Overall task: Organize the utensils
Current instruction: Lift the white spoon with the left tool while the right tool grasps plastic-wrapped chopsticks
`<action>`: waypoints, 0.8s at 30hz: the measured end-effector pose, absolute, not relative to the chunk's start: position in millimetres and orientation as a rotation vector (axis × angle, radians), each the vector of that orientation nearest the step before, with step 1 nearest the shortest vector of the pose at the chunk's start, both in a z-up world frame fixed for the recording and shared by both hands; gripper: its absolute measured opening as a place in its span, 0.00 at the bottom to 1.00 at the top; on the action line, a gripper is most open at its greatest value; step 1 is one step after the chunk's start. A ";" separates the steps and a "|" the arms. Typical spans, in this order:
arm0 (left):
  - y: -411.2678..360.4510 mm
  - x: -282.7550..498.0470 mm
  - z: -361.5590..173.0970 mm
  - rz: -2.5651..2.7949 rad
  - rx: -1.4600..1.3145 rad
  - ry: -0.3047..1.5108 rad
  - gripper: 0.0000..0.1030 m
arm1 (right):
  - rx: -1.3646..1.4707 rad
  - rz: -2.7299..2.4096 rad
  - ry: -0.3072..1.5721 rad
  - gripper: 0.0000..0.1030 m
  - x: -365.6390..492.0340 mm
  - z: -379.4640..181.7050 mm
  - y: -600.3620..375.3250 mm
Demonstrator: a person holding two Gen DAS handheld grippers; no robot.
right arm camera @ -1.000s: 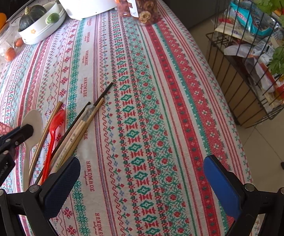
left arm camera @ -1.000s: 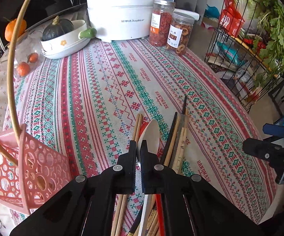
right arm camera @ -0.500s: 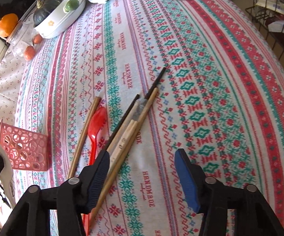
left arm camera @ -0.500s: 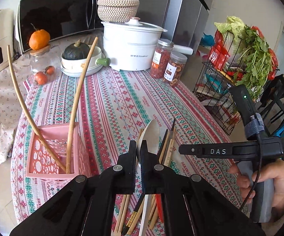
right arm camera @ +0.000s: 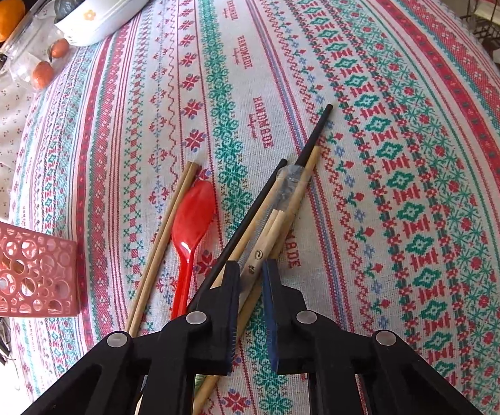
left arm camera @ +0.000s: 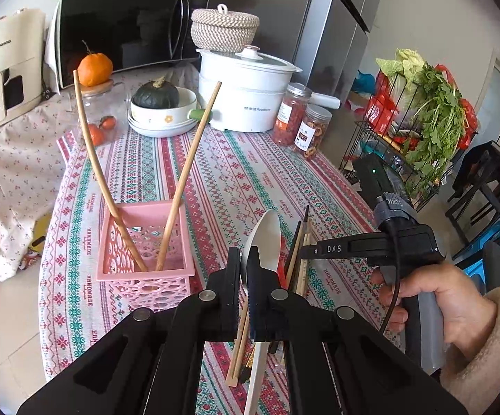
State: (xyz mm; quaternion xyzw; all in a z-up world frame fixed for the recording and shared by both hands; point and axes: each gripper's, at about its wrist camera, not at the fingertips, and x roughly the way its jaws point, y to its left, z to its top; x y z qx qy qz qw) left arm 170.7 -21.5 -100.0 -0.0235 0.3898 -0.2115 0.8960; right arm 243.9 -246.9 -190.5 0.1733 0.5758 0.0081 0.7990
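On the patterned table (right arm camera: 405,110), a wrapped pair of chopsticks (right arm camera: 270,231) lies among loose black and wooden ones, and the right tongs (right arm camera: 251,276) are closing around it. Above, the left tongs (left arm camera: 244,266) pinch a white spoon (left arm camera: 262,238). Beside them stands a pink basket (left arm camera: 146,273) holding two wooden sticks.

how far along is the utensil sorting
Early on. Done: two wooden chopsticks stand in the pink basket. In hand: the left gripper is shut on a white spoon; the right gripper is closing around wrapped chopsticks. Left on the tablecloth: red spoon, black chopsticks, a wooden pair.
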 end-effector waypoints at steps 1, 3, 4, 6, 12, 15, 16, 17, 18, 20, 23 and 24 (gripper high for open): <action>-18.6 170.1 -99.2 -0.436 -0.054 0.807 0.03 | 0.377 0.021 1.233 0.07 241.4 -189.2 -248.9; -13.2 169.4 -97.1 -0.433 -0.063 0.803 0.03 | 0.387 0.035 1.228 0.04 237.7 -185.9 -252.4; -10.9 168.9 -96.1 -0.432 -0.068 0.801 0.03 | 0.387 0.041 1.221 0.04 235.5 -183.5 -253.5; -7.1 167.7 -94.1 -0.430 -0.078 0.796 0.03 | 0.393 0.060 1.205 0.04 231.9 -178.1 -255.0; 1.2 162.5 -81.0 -0.425 -0.113 0.740 0.03 | 0.440 0.108 1.129 0.04 219.3 -154.4 -256.6; 10.7 158.0 -67.3 -0.416 -0.151 0.670 0.03 | 0.439 0.141 1.052 0.04 208.7 -133.3 -252.8; 15.3 156.5 -61.9 -0.410 -0.166 0.636 0.03 | 0.429 0.154 1.018 0.04 204.6 -125.5 -250.9; 20.1 155.4 -56.8 -0.402 -0.179 0.601 0.03 | 0.418 0.165 0.984 0.04 200.7 -117.4 -248.3; 24.5 154.1 -52.0 -0.391 -0.188 0.564 0.03 | 0.409 0.176 0.952 0.04 195.9 -109.5 -246.0; 32.9 152.0 -44.7 -0.362 -0.203 0.491 0.03 | 0.394 0.195 0.892 0.04 185.8 -94.4 -243.1; 42.0 152.3 -39.1 -0.330 -0.235 0.406 0.03 | 0.372 0.209 0.816 0.04 176.4 -76.0 -238.7; 44.0 153.4 -37.3 -0.318 -0.243 0.379 0.03 | 0.364 0.209 0.794 0.04 173.9 -70.9 -237.3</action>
